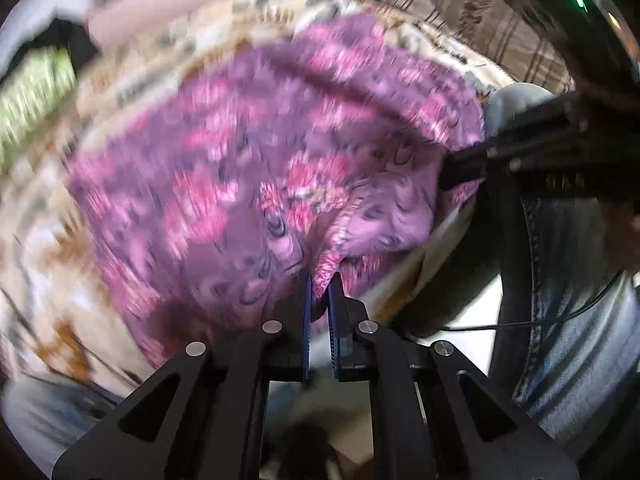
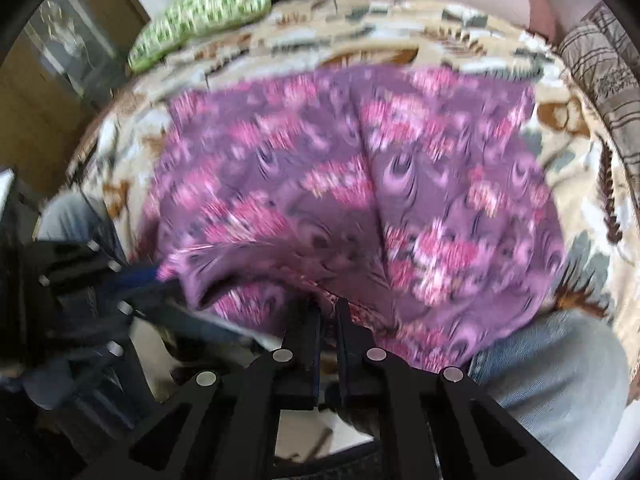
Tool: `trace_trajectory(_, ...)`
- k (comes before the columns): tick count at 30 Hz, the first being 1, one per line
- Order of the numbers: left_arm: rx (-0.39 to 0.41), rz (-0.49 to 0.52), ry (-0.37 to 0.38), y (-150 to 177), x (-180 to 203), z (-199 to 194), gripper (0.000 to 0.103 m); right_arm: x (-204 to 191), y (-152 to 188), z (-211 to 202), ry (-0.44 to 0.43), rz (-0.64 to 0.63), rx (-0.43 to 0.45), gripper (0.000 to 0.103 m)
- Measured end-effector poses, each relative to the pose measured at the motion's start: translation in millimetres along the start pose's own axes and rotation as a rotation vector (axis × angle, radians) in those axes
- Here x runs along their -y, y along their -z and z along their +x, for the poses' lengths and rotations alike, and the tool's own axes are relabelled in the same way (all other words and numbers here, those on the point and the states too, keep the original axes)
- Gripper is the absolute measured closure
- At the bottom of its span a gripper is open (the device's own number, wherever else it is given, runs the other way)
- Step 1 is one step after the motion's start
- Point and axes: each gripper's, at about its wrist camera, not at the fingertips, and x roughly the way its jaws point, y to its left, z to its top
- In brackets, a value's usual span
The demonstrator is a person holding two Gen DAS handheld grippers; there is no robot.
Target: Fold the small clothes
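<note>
Purple floral garment (image 1: 256, 160) gripped at its near edge by both tools.

Nearest the lens, the left tool (image 1: 320, 284) is closed on a pinched fold of the garment's hem, and the right tool (image 2: 329, 308) is closed on the same near edge. The garment is spread beyond them on a beige patterned bedspread (image 2: 576, 152). Denim-clad knees (image 2: 560, 364) are seen beside the near edge. Farther off, a green patterned cloth (image 2: 200, 12) and a striped blanket (image 1: 460, 4) are lying; much is blurred.
</note>
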Motion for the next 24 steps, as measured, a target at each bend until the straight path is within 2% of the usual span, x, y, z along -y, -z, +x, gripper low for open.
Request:
trace_trajectory(1,-0.044,-0.059,0.063,-1,-13,5,0.096,5,2,7,-0.016,0.025,-0.027,0.097)
trace_trajectory(2,-0.046,-0.092,0.088,-1,-19,3,0.096,10,1,15,-0.036,0.061,-0.053,0.097)
trace_trajectory(3,-0.017,-0.124,0.123,0,-27,-7,0.095,14,0,15,-0.061,0.082,-0.054,0.097)
trace_trajectory(5,0.086,-0.146,0.188,5,-36,-37,0.086,17,1,-8,-0.137,0.084,0.019,0.095)
trace_trajectory(6,0.123,-0.157,0.200,7,-42,-50,0.069,19,3,-23,-0.172,0.073,0.056,0.090)
trace_trajectory(7,0.142,-0.172,0.196,8,-46,-57,0.044,20,4,-35,-0.188,0.065,0.080,0.086)
trace_trajectory(8,0.175,-0.211,0.179,6,-56,-68,0.034,22,5,-47,-0.201,0.053,0.114,0.072)
trace_trajectory(9,0.213,-0.249,0.161,3,-67,-75,0.029,24,6,-62,-0.205,0.036,0.165,0.050)
trace_trajectory(10,0.238,-0.280,0.145,0,-76,-79,0.029,27,5,-81,-0.192,0.015,0.237,0.040)
trace_trajectory(11,0.257,-0.341,0.111,-7,-94,-82,0.029,31,1,-93,-0.179,0.013,0.281,0.026)
trace_trajectory(12,0.260,-0.387,0.086,-13,-108,-81,0.029,38,-5,-103,-0.180,0.026,0.318,0.023)
trace_trajectory(14,0.259,-0.496,-0.002,-24,-137,-75,0.029,56,-27,-110,-0.182,0.079,0.340,0.023)
trace_trajectory(15,0.263,-0.548,-0.041,-33,-157,-69,0.029,67,-43,-107,-0.153,0.129,0.344,0.023)
trace_trajectory(16,0.264,-0.588,-0.055,-39,-171,-62,0.029,83,-62,-101,-0.116,0.194,0.356,0.023)
trace_trajectory(18,0.248,-0.639,-0.059,-51,-193,-47,0.029,112,-92,-82,-0.104,0.296,0.361,0.023)
trace_trajectory(20,0.232,-0.642,-0.043,-67,-212,-27,0.029,143,-121,-53,-0.090,0.374,0.343,0.023)
trace_trajectory(22,0.222,-0.679,-0.040,-71,-226,-11,0.032,176,-144,-23,-0.047,0.463,0.320,0.036)
trace_trajectory(23,0.206,-0.698,-0.041,-69,-228,-5,0.038,187,-148,-16,-0.026,0.494,0.318,0.048)
trace_trajectory(24,0.187,-0.724,-0.049,-67,-232,2,0.052,196,-151,-10,-0.016,0.524,0.322,0.050)
